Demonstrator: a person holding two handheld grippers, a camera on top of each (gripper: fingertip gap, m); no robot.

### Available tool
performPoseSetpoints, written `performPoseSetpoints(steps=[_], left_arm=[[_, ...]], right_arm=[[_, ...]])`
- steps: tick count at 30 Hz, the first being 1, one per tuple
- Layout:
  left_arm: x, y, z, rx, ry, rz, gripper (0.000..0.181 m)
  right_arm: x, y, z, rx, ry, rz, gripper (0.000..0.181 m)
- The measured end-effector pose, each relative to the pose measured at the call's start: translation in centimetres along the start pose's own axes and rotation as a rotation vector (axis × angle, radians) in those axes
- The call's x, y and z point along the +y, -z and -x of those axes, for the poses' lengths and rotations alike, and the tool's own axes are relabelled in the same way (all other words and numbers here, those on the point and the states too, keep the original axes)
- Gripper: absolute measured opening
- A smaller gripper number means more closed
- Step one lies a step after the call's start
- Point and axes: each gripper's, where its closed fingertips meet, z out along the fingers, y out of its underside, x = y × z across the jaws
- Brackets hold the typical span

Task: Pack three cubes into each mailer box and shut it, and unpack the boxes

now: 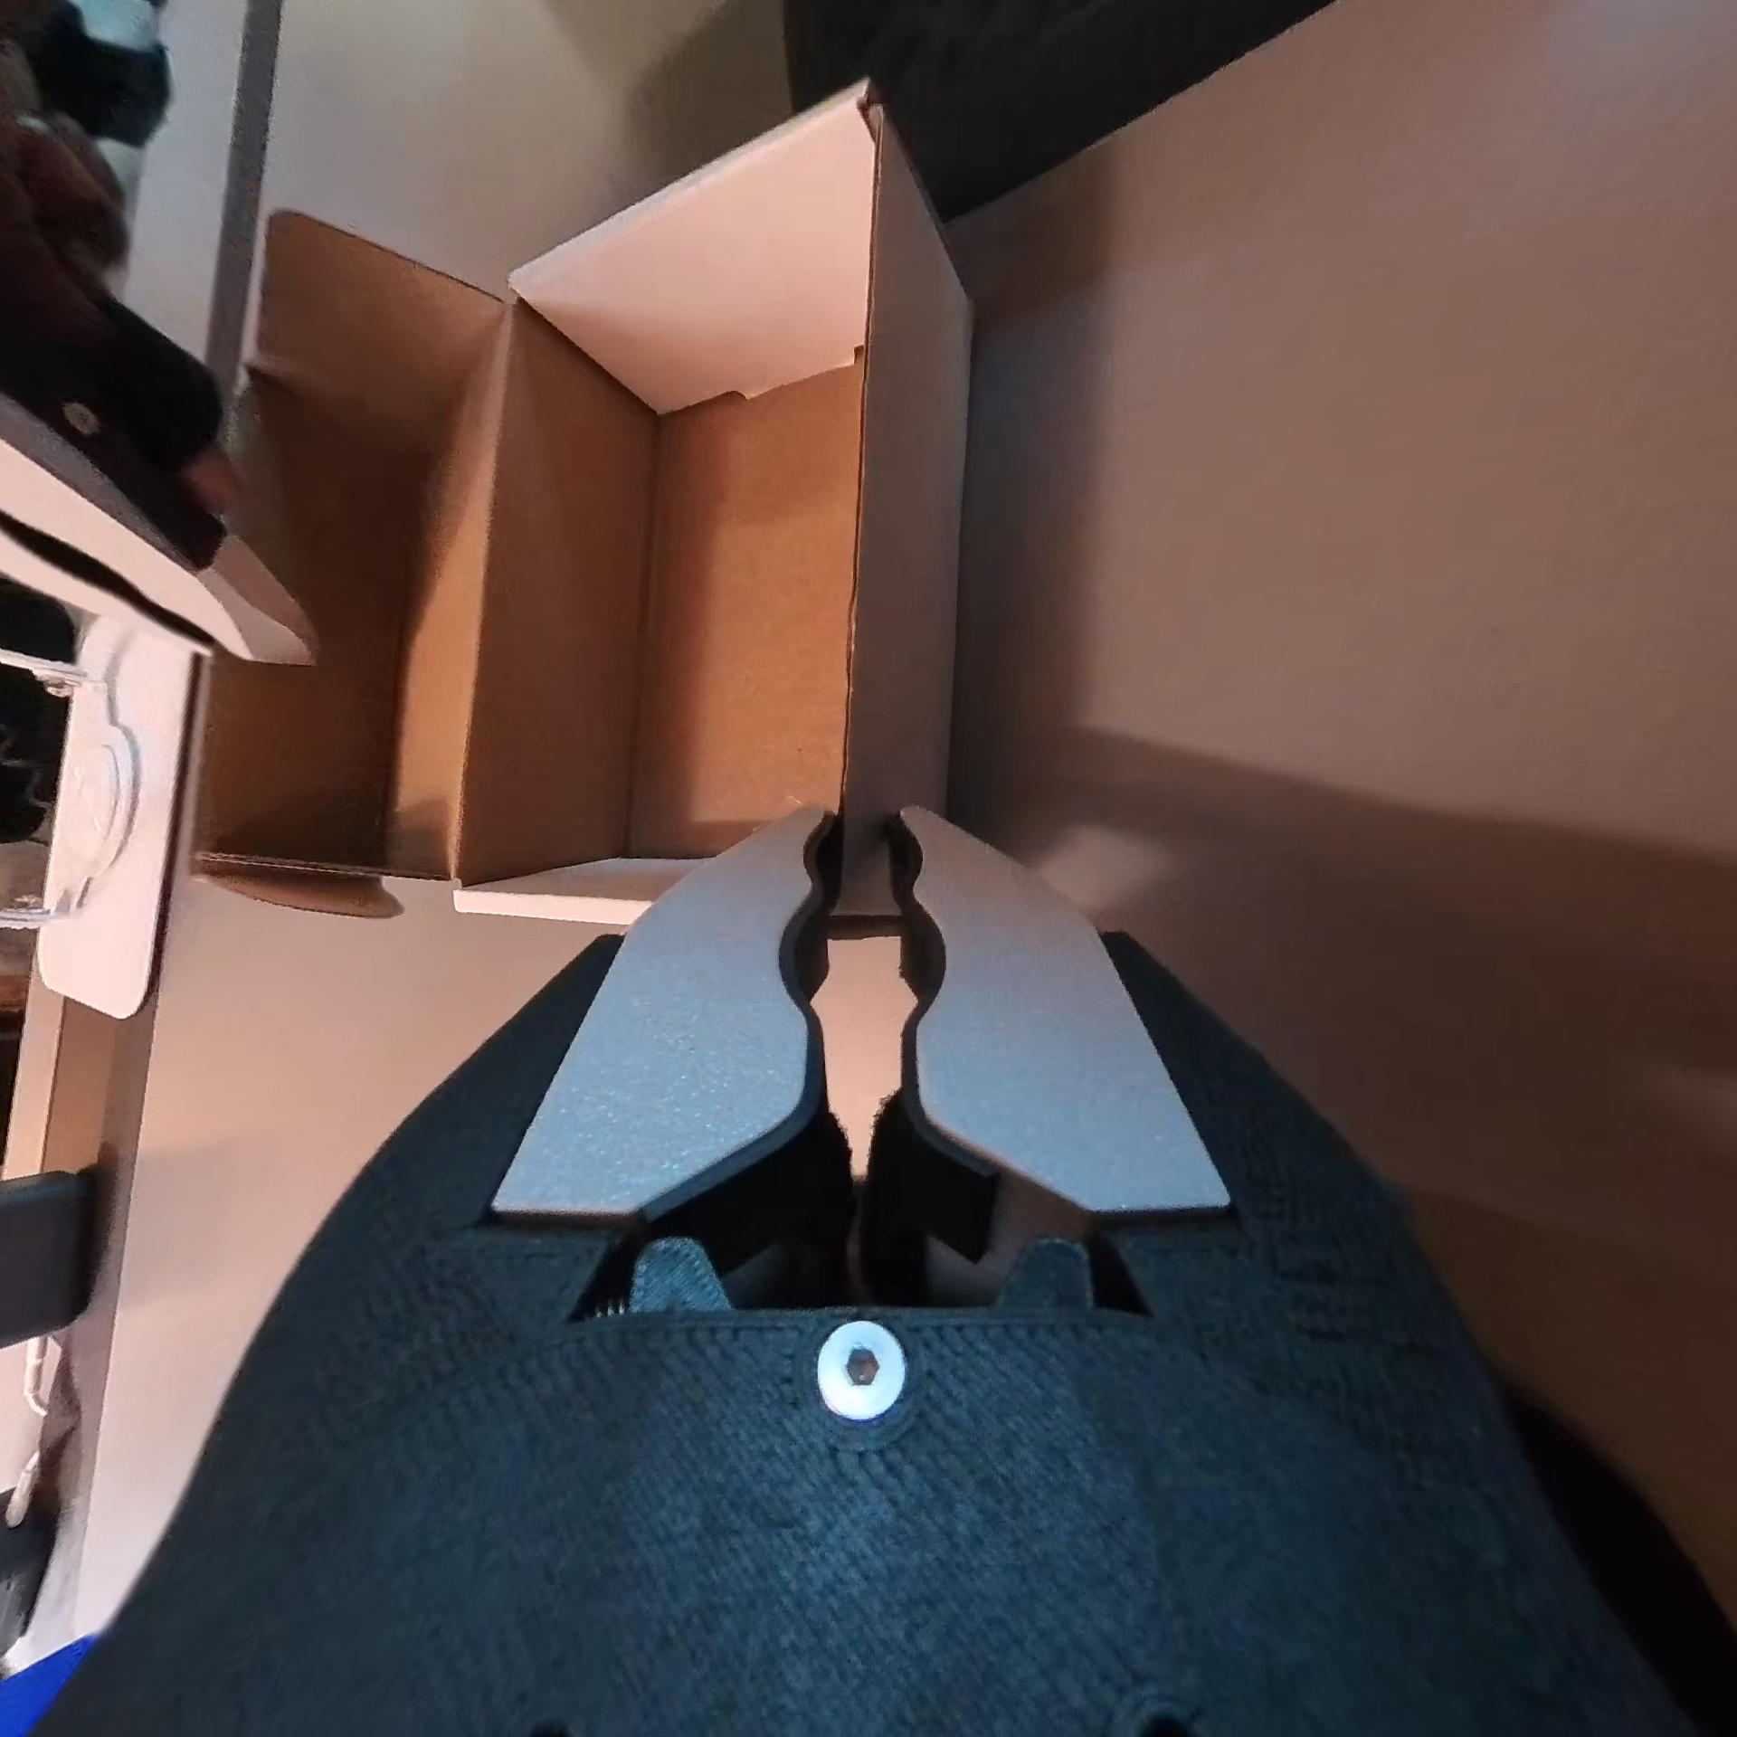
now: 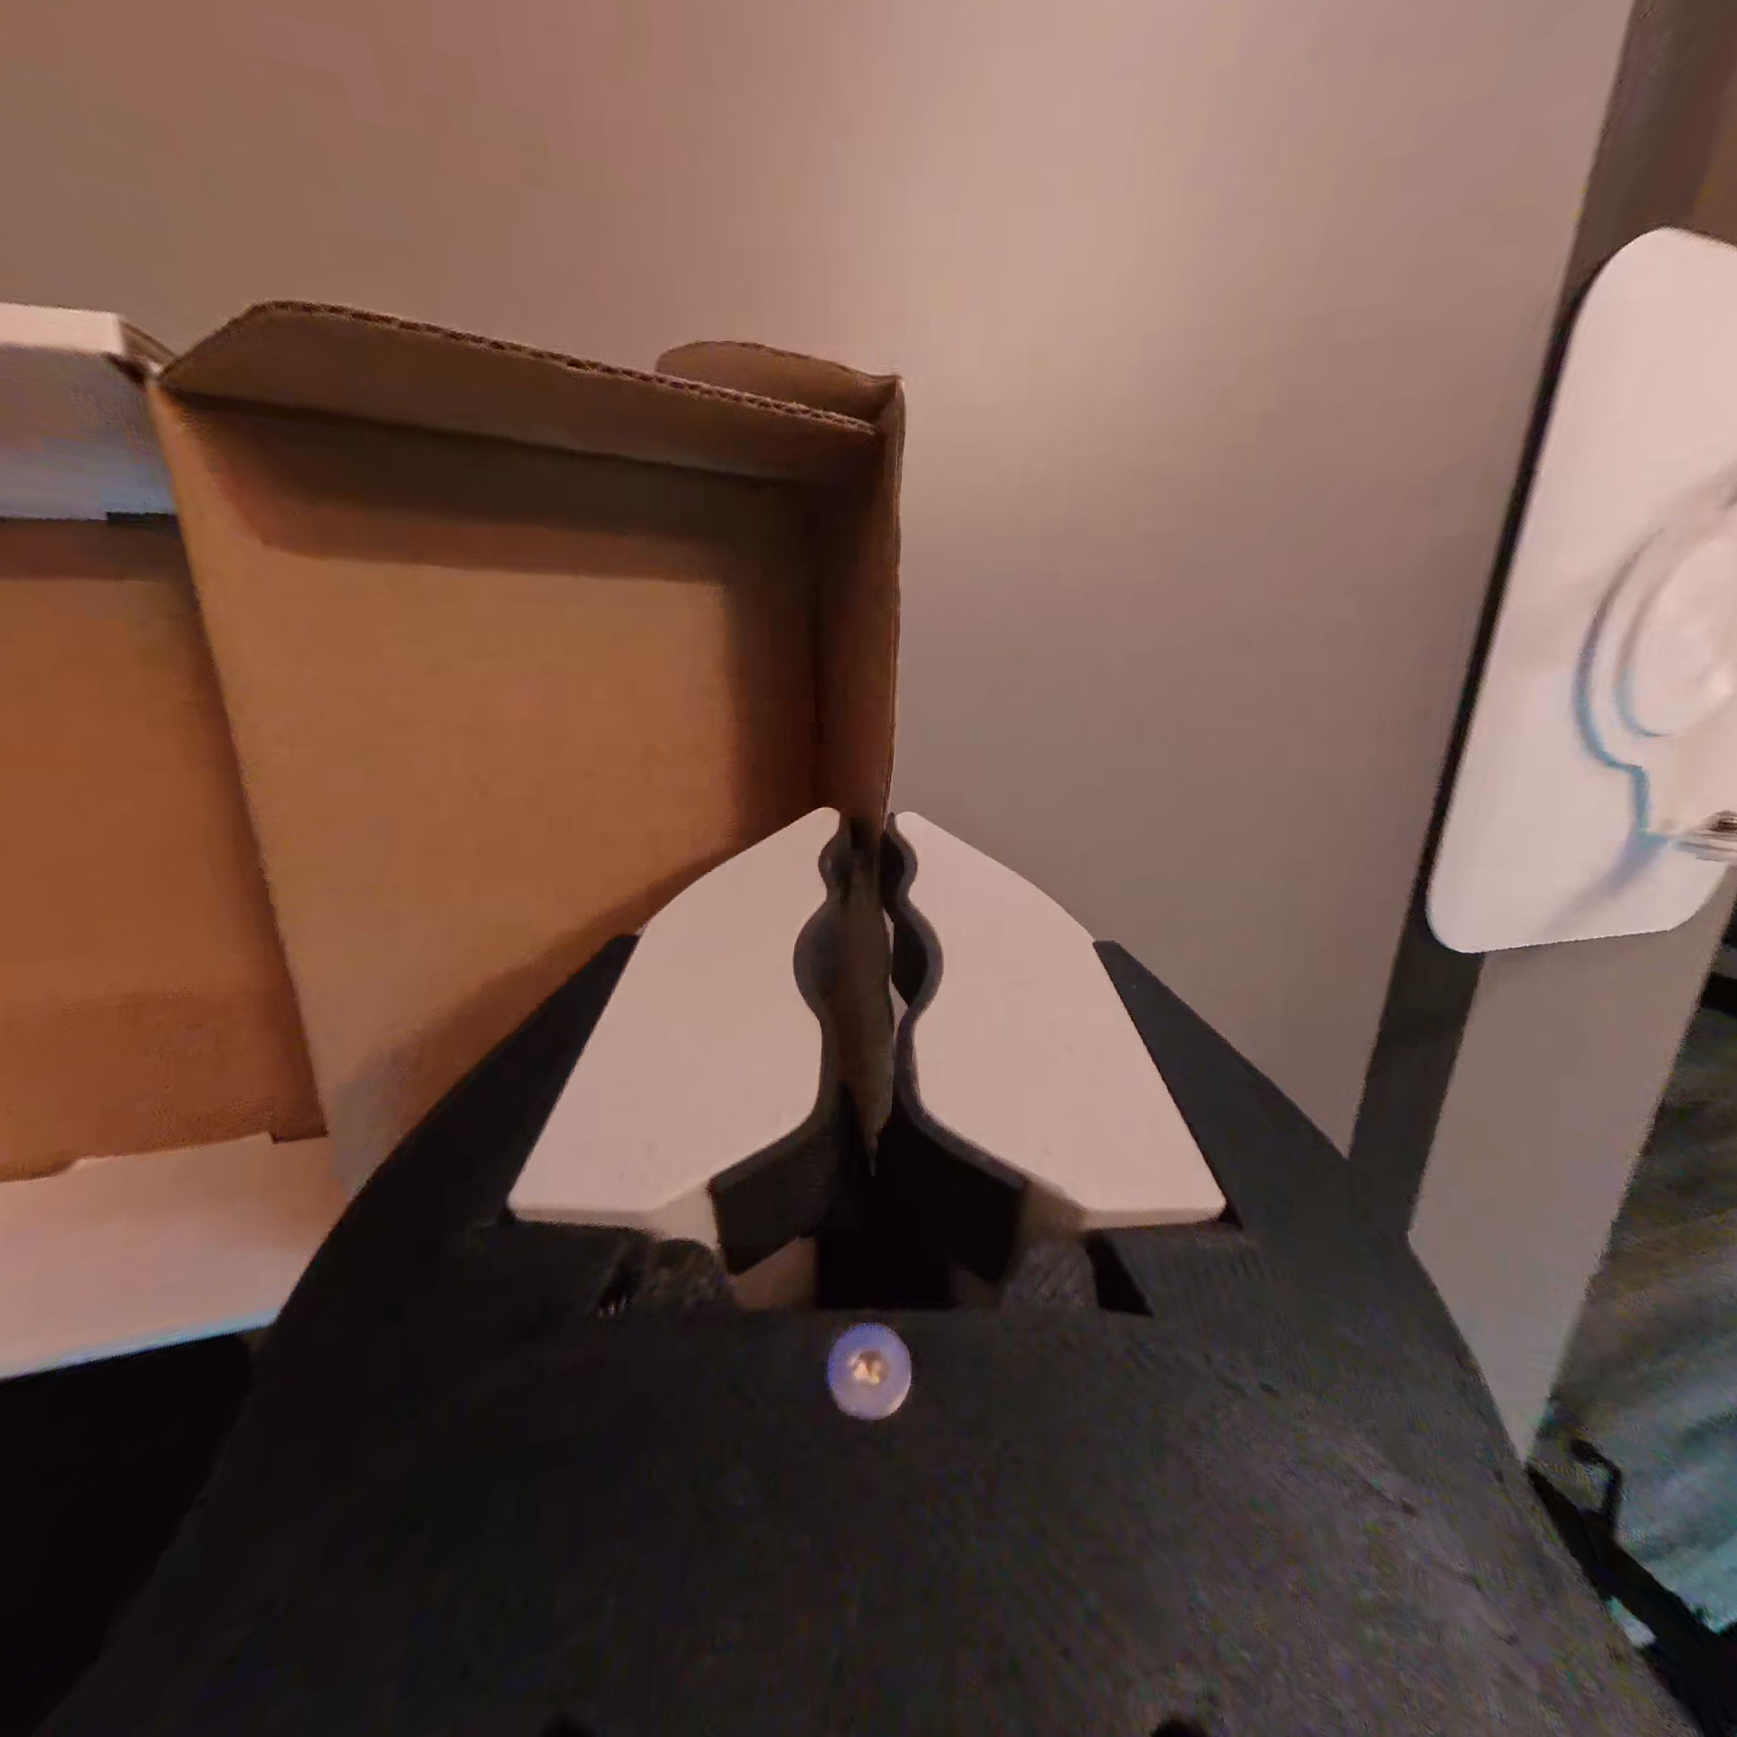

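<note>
An open mailer box [image 1: 564,611], white outside and brown inside, lies on the pale table [image 1: 1316,470]. Its tray shows no cubes. My left gripper [image 1: 860,827] is shut on the thin edge of the box's side wall [image 1: 907,564]. In the right wrist view the lid [image 2: 489,752] stands open. My right gripper [image 2: 867,827] is shut on the lid's side flap [image 2: 860,611]. The right gripper also shows blurred at the left edge of the left wrist view [image 1: 188,564]. No cubes are in either view.
A white card with a clear blister [image 2: 1598,658] stands to the right of the lid; it also shows in the left wrist view [image 1: 103,799]. A dark object [image 1: 987,94] lies beyond the box. A blue patch [image 1: 56,1682] sits at the bottom left corner.
</note>
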Motion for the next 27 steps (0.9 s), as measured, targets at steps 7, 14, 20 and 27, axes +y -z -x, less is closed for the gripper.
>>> performPoseSetpoints(steps=[7,14,20,27], left_arm=[[0.0,-0.1,0.0,0.017,0.031,-0.017,0.01],[0.0,0.0,0.0,0.009,0.019,-0.021,0.011],[-0.2,0.1,-0.3,0.017,0.013,-0.034,0.015],[-0.7,0.7,-0.1,0.012,0.034,-0.071,0.025]], right_arm=[[0.6,-2.0,0.6,-0.046,-0.033,0.013,0.009],[0.7,-1.9,0.3,-0.037,-0.026,0.033,0.012],[-0.1,-1.0,0.2,-0.033,-0.022,-0.022,0.037],[-1.3,1.5,-0.4,-0.02,-0.088,-0.139,0.076]])
